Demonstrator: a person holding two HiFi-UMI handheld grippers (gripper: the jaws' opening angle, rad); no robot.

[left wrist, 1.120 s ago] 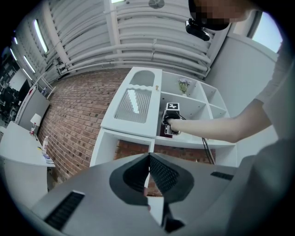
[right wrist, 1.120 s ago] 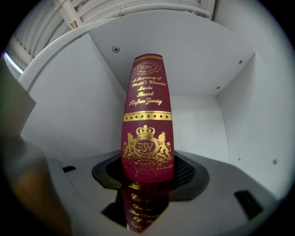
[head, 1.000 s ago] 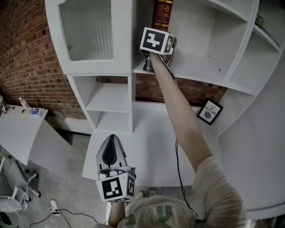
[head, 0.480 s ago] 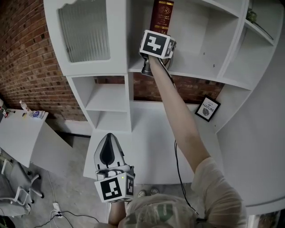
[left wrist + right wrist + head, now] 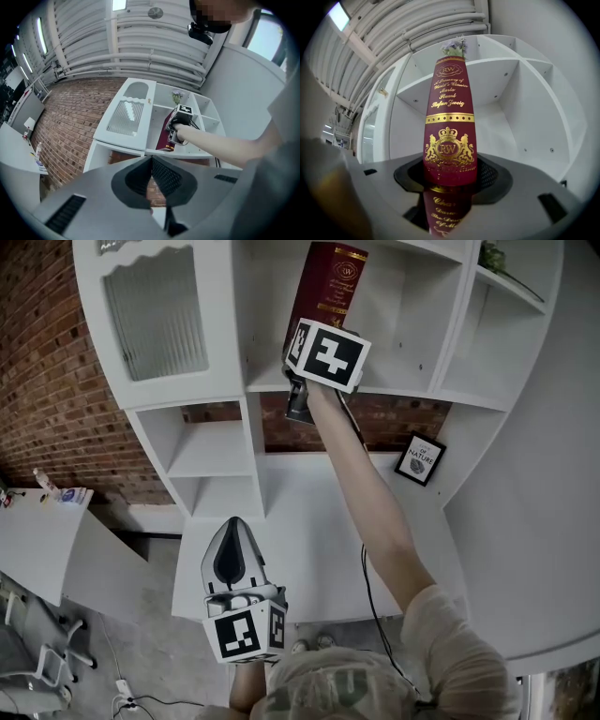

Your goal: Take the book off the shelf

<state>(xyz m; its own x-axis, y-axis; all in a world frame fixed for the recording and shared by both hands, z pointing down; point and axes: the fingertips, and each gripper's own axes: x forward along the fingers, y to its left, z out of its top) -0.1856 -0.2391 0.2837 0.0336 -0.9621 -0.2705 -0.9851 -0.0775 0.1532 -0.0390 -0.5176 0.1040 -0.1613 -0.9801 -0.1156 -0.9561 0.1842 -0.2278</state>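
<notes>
My right tongs (image 5: 450,177) pinching the red book (image 5: 449,117) by its spine, book tilted at the shelf (image 5: 403,388), left tongs (image 5: 152,174) pressed together, empty.

I read everything of note off the book (image 5: 449,108) clamped in my right tool (image 5: 450,183). Farthest from the jaws, its red spine carries a gold "RW" monogram. Nearer the tool comes gold script: "A Treasury of World's Classics", then "Maria Stuart" and "Stefan Zweig". Just above the jaws sits a crowned crest, again marked "RW". Down between the jaws there is more gold script, too cut off and dark for me to read. In the head view, off to the right of that tool, a small black framed card (image 5: 419,459) shows the word "NATURE"; its smaller print is illegible.
</notes>
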